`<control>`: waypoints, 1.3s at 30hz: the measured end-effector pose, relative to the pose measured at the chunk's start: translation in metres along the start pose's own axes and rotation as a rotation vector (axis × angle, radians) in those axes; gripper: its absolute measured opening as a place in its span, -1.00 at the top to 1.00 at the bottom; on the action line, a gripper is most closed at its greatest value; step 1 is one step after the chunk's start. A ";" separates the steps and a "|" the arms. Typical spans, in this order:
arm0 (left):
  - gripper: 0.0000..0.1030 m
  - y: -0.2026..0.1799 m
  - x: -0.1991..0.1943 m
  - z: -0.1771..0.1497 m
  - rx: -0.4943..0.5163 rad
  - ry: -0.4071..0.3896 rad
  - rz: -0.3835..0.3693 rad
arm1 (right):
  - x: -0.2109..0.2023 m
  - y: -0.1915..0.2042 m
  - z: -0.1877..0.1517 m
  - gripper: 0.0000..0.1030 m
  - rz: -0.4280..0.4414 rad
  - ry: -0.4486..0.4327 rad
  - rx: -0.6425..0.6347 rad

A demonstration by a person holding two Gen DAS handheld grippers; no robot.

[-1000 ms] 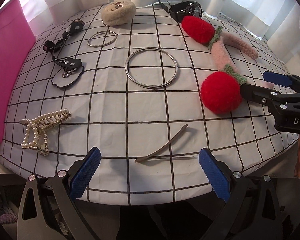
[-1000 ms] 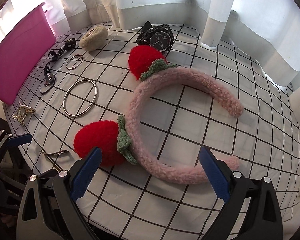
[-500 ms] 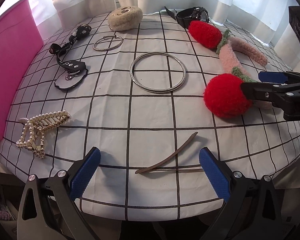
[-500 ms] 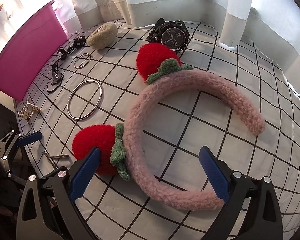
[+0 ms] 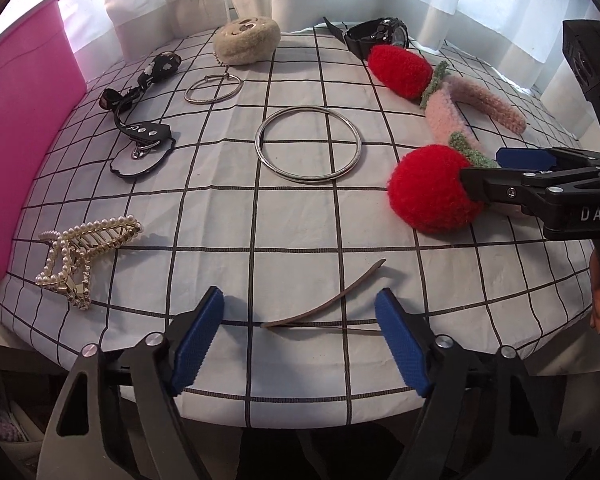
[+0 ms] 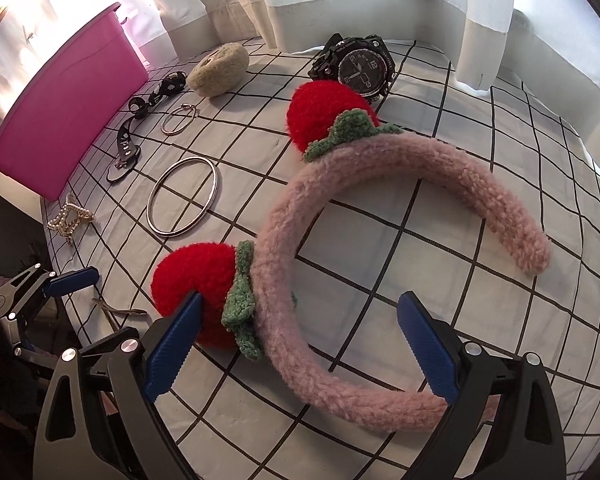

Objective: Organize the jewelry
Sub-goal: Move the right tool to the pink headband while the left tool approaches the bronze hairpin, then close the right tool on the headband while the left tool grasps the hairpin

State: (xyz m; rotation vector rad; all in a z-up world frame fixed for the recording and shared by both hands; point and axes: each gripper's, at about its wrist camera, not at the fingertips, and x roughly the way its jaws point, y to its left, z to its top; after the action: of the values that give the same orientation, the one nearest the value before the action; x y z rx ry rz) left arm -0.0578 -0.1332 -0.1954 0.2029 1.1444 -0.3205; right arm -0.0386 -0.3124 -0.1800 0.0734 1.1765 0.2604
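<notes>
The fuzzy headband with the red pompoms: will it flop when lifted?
Probably not: the headband holds an open arch flat on the cloth, suggesting a stiff core. Its fuzzy cover should grip well. The pompoms may weigh one side down.

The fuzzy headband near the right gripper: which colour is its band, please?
The headband has a pale pink band, with red pompoms and green leaves. The right wrist view shows it best.

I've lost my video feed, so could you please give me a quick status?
Both grippers open: left gripper straddles brown hair clip, right gripper straddles pink headband. Nothing gripped. Nothing in the way.
</notes>
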 end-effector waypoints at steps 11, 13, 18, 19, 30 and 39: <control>0.40 -0.005 -0.009 -0.001 0.043 0.005 -0.086 | -0.012 0.017 -0.007 0.42 0.095 -0.037 -0.020; 0.46 -0.006 -0.012 -0.001 0.045 -0.006 -0.105 | -0.014 0.020 -0.007 0.55 0.098 -0.050 -0.023; 0.96 -0.008 -0.022 0.004 0.057 -0.033 -0.133 | -0.017 0.020 -0.008 0.63 0.113 -0.073 0.008; 0.96 -0.008 -0.021 0.004 0.055 -0.031 -0.135 | -0.017 0.020 -0.008 0.63 0.115 -0.075 0.011; 0.96 -0.001 -0.035 0.008 0.045 -0.079 -0.146 | -0.032 0.023 -0.009 0.64 0.147 -0.109 0.046; 0.96 0.010 -0.071 0.028 0.024 -0.177 -0.157 | -0.058 0.030 -0.002 0.64 0.157 -0.151 0.064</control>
State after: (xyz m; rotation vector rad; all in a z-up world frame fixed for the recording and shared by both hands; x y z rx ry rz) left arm -0.0567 -0.1220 -0.1197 0.1035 0.9837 -0.4820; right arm -0.0664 -0.2973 -0.1228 0.2378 1.0299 0.3495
